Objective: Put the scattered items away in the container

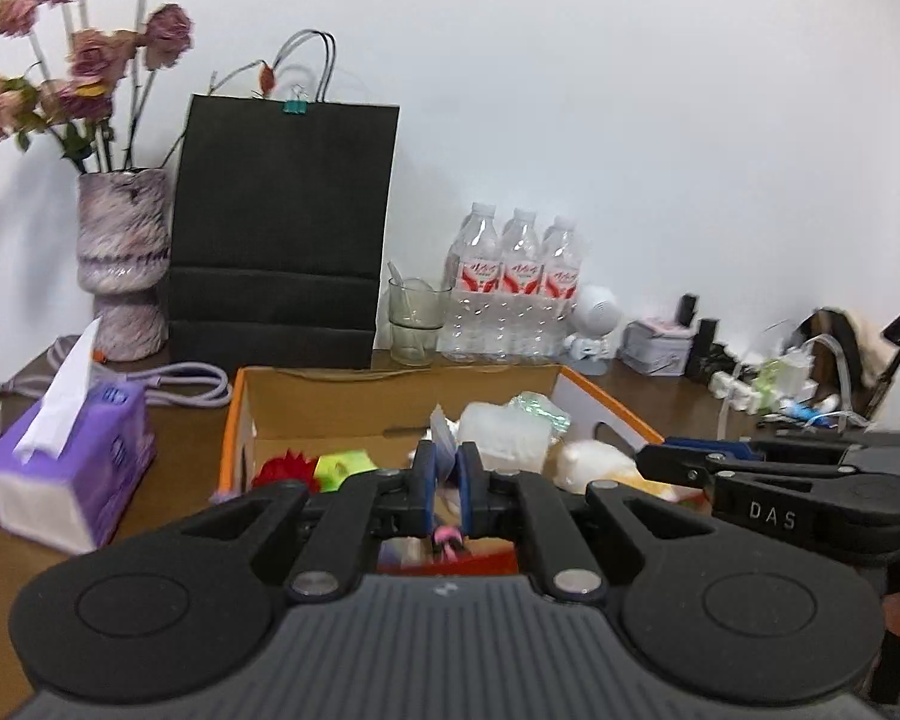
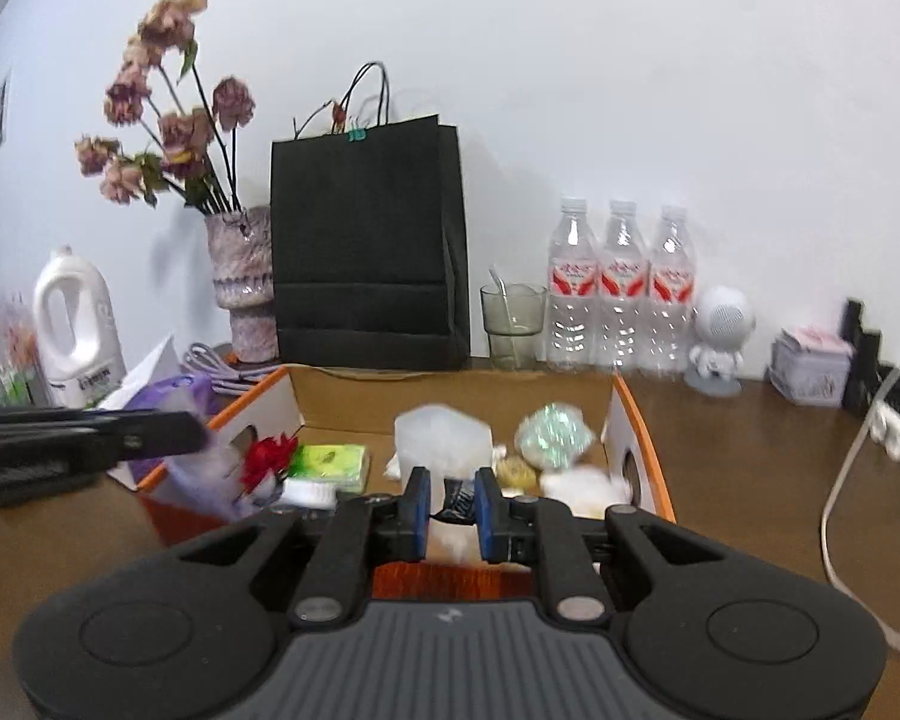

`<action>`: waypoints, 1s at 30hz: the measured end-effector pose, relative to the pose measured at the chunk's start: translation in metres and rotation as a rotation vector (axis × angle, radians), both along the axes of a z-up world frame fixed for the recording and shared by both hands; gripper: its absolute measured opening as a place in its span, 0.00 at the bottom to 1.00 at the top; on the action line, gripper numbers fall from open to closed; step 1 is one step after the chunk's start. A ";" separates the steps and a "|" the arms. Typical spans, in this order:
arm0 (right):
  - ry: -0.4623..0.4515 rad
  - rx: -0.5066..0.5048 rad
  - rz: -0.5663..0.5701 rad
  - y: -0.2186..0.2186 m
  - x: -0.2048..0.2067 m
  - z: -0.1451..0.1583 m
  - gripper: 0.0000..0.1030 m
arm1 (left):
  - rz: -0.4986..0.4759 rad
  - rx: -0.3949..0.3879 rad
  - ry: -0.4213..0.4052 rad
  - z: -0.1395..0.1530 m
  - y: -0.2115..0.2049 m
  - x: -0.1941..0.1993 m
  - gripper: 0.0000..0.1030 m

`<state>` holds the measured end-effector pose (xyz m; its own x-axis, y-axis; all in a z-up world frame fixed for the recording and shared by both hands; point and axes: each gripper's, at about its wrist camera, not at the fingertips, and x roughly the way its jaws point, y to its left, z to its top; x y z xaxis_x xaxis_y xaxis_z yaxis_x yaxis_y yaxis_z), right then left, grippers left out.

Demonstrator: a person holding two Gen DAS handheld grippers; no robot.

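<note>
Your left claw (image 1: 445, 483) is clamped on a thin pouch (image 1: 444, 426), upright over the box (image 1: 390, 402); your right claw (image 2: 453, 504) pinches a dark clip (image 2: 457, 501), crosswise between its pads

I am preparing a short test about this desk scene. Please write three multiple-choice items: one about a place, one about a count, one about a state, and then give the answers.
1. Where does the black paper bag stand?
A. Inside the cardboard box
B. Behind the cardboard box, by the wall
C. On the tissue box

2. How many water bottles stand in the row?
A. Two
B. Three
C. Five

3. In what state is the cardboard box?
A. Open, with items in it
B. Closed with a lid
C. Tipped on its side

Answers:
1 B: the bag rises upright beyond the box's far wall, between the flower vase and the glass cup.
2 B: three red-labelled bottles stand side by side.
3 A: the top is open, and a red flower and a green packet lie inside.
</note>
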<state>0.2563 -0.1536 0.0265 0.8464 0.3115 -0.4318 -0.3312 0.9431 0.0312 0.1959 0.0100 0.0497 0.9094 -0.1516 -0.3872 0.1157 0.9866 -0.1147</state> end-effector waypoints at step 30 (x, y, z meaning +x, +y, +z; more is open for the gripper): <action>0.193 -0.109 -0.024 0.021 0.048 -0.017 1.00 | 0.126 0.005 0.178 -0.018 -0.008 0.052 1.00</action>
<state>0.3039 -0.1325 0.0090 0.7511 0.2352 -0.6169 -0.3067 0.9517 -0.0106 0.2474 0.0021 0.0312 0.8383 -0.0391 -0.5438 -0.0301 0.9926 -0.1178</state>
